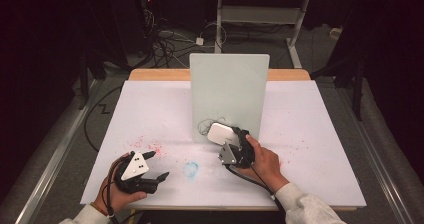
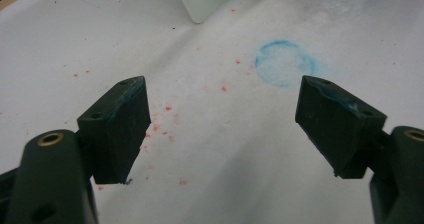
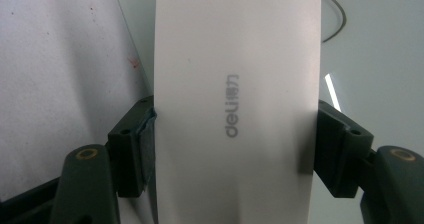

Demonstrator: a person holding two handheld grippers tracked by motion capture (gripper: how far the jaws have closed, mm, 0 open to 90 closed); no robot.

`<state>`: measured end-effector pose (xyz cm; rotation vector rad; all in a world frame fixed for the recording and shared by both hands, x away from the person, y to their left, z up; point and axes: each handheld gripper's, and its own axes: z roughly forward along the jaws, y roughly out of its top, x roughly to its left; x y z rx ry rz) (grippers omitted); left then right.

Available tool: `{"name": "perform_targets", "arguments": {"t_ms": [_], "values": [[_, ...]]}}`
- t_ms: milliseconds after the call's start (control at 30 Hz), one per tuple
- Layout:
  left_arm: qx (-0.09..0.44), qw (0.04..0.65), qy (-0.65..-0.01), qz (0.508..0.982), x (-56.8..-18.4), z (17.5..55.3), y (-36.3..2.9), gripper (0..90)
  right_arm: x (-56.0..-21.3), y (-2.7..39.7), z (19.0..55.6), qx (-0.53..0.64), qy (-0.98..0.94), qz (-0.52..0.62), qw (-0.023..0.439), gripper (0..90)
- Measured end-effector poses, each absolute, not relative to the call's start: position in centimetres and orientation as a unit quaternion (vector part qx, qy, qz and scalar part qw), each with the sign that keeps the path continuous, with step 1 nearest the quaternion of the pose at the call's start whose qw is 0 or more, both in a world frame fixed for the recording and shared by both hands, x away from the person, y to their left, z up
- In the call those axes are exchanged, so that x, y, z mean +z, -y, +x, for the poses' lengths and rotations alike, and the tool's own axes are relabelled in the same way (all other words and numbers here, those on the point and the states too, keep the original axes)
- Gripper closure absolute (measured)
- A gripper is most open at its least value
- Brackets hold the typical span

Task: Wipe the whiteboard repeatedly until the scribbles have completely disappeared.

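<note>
While the right gripper (image 1: pixel 236 145) has its fingers (image 3: pixel 131 151) clenched across the white eraser (image 3: pixel 235 104), its long axis runs straight ahead toward the upright whiteboard (image 1: pixel 229 91); left gripper (image 2: pixel 220 134) sits released, well apart, over the counter (image 1: pixel 150 114).

white eraser (image 3: pixel 235 104) cut off top and bottom (board scribble hidden behind)

A dim room: grey floor (image 1: pixel 60 149), tangled cables (image 1: pixel 165 44), white-legged desk (image 1: pixel 260 14) behind.
</note>
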<state>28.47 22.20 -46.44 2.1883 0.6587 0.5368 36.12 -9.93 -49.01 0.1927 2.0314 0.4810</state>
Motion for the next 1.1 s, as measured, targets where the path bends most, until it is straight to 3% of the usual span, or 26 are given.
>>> {"name": "perform_targets", "arguments": {"t_ms": [700, 1100], "values": [[0.220, 0.386, -0.265, 0.856, -46.3, 27.9, -22.9, 20.9, -47.5, 16.6, 36.3, 0.171, -0.836, 0.127, 0.506, 30.9], [0.219, 0.387, -0.252, 0.860, -46.3, 28.1, -22.3, 20.8, -48.2, 16.6, 36.1, 0.138, -0.838, 0.085, 0.522, 30.8]]}}
